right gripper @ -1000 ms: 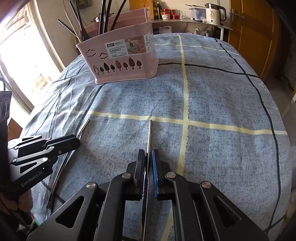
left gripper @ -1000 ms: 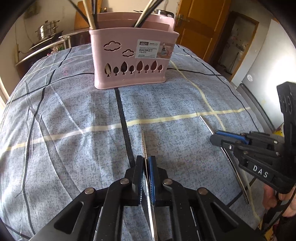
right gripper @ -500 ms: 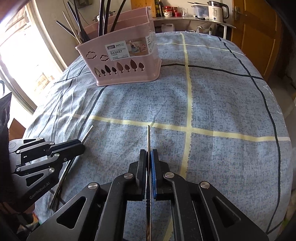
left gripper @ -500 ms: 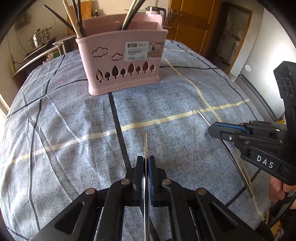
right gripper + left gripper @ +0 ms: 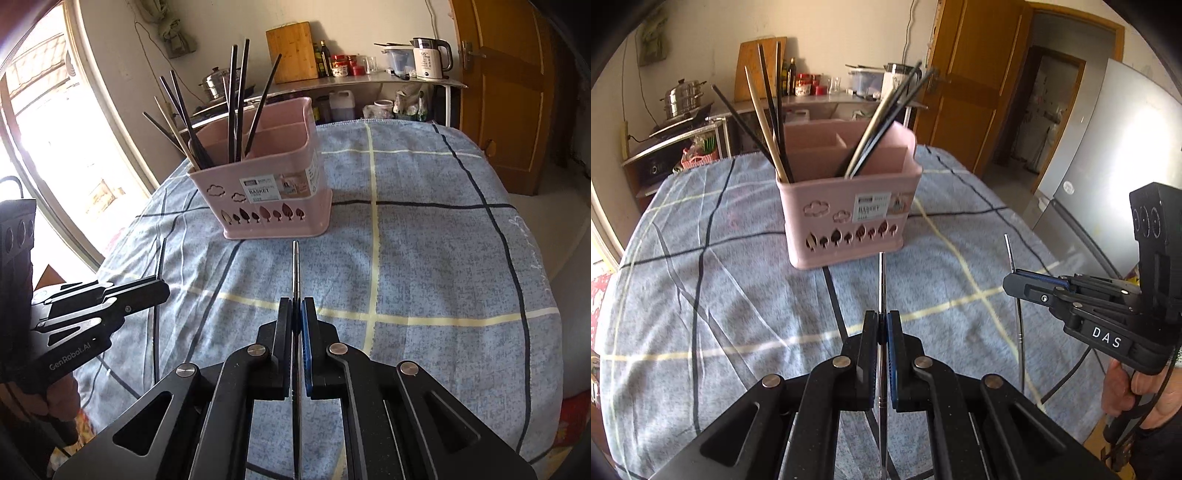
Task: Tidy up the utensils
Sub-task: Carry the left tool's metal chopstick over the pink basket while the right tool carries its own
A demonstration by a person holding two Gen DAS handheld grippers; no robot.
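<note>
**Two steel chopsticks gripped, basket ahead**

The left tongs were clamped on one thin metal chopstick, its tip reaching up the middle of the frame toward the pink basket at centre. The right tongs pinched a second chopstick the same way. Each rod looked light, stiff and slick, likely to swivel or slip in a pinch; a hold nearer mid-length should steady it. Both hung above the blue checked bench, apart from the basket. Count: two chopsticks held, one basket with at least two compartments, roughly ten dark and pale sticks already standing in it.
</note>
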